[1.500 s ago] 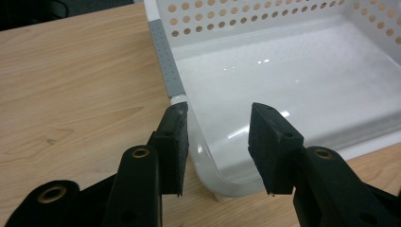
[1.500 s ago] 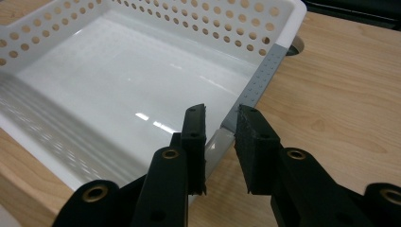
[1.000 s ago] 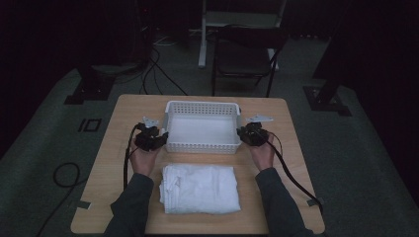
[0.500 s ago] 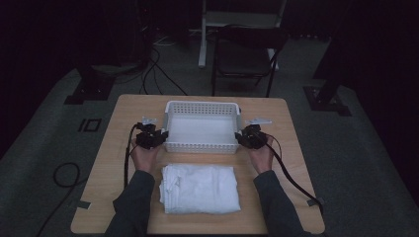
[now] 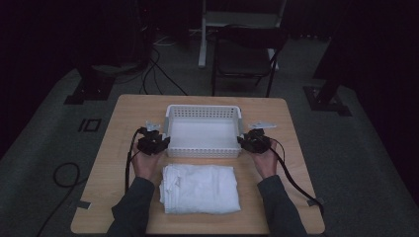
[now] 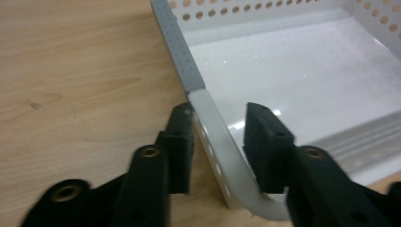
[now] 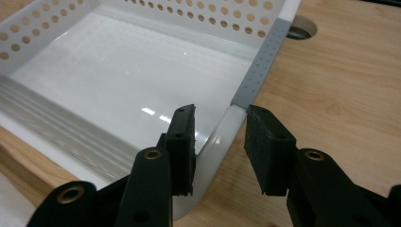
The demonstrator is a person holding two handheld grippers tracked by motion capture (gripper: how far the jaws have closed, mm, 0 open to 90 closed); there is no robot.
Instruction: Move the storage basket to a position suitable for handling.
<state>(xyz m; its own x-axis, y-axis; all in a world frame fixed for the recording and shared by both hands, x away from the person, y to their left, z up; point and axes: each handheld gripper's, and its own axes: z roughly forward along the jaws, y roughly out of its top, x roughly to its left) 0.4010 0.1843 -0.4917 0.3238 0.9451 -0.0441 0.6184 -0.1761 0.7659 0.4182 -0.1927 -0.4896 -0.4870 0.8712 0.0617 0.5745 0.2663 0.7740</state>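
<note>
Both grippers sit at the near corners of the white perforated plastic basket [image 5: 203, 131], which stands empty at the middle of the light wooden table [image 5: 113, 118]. Left gripper [image 6: 218, 142]: jaws apart, straddling the basket's rounded near-left corner rim, one jaw outside the wall over the tabletop, the other inside over the smooth white floor. The outer jaw lies close against the wall; contact cannot be confirmed. A gap shows between the rim and the inner jaw. Just ahead of the jaws a grey dotted strip [image 6: 182, 52] runs along the rim of the side wall. Right gripper [image 7: 218, 146]: jaws apart, straddling the near-right corner rim likewise, inner jaw close to the inside face, outer jaw clear of the wall over bare wood. A matching grey strip [image 7: 262, 61] starts just beyond the jaw tips, and farther along, past the far corner, a round cable hole [image 7: 301, 29] is cut in the tabletop. In the high view the left hand [image 5: 144, 163] and right hand [image 5: 266, 160] hold the grippers level with the basket's front wall. Behind both grippers, towards the person, lies a folded white cloth [image 5: 200, 188], near the basket's front wall but apart from it.
</note>
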